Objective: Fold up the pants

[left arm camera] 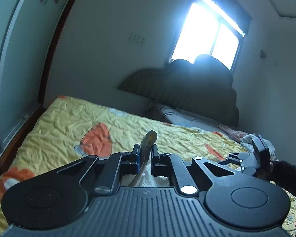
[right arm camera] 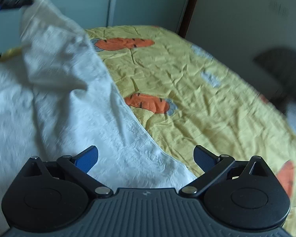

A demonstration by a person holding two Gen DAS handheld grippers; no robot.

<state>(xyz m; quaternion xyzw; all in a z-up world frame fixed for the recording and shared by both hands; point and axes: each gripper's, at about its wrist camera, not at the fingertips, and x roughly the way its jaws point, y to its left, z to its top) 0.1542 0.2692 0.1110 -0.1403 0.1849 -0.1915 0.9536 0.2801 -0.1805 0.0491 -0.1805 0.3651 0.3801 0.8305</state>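
The white pants lie on the yellow bedspread, with one end lifted at the upper left. My left gripper is shut on a pinched edge of the pants and holds it raised above the bed; it shows blurred at the top left of the right wrist view. My right gripper is open, its blue pads low over the near end of the pants, gripping nothing. The right gripper also shows at the right edge of the left wrist view.
The bed has a yellow cover with orange prints. A dark wooden frame and wardrobe doors stand on the left. Dark cushions are piled under a bright window. A crumpled heap of clothes lies at the bed's right side.
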